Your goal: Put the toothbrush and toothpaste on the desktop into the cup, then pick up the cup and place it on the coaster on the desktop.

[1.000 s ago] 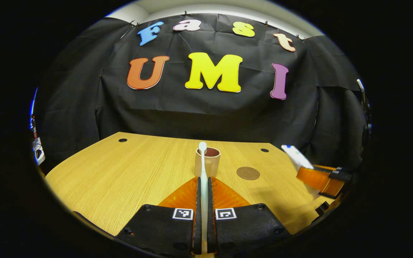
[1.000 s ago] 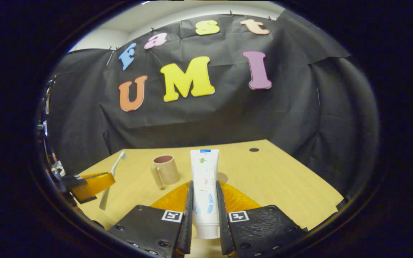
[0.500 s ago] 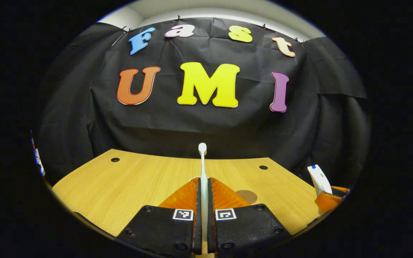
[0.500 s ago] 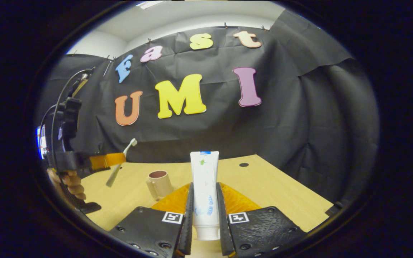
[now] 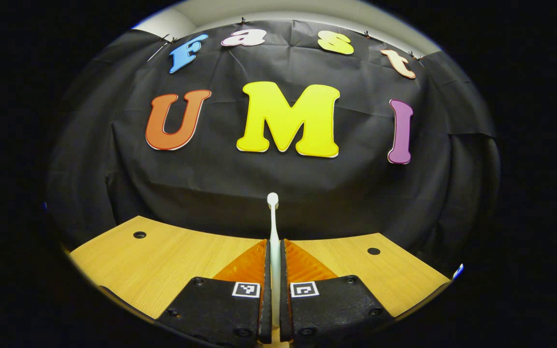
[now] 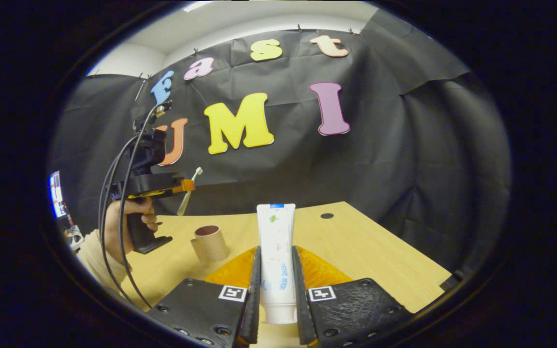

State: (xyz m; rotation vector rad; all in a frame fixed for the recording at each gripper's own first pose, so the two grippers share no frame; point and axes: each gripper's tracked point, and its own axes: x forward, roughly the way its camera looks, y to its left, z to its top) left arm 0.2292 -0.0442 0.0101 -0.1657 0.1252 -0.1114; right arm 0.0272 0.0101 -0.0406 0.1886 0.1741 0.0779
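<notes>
Your left gripper (image 5: 274, 251) was clamped on the toothbrush (image 5: 273, 220) at centre frame, your right gripper (image 6: 275, 256) on the toothpaste (image 6: 275, 241), with the cup (image 6: 209, 242) lower left.

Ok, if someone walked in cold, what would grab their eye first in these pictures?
Probably the toothpaste, upright and clamped in the right gripper above the desk. Next, the toothbrush pinched in the left gripper, which a hand holds raised above the cup standing on the desk.
</notes>
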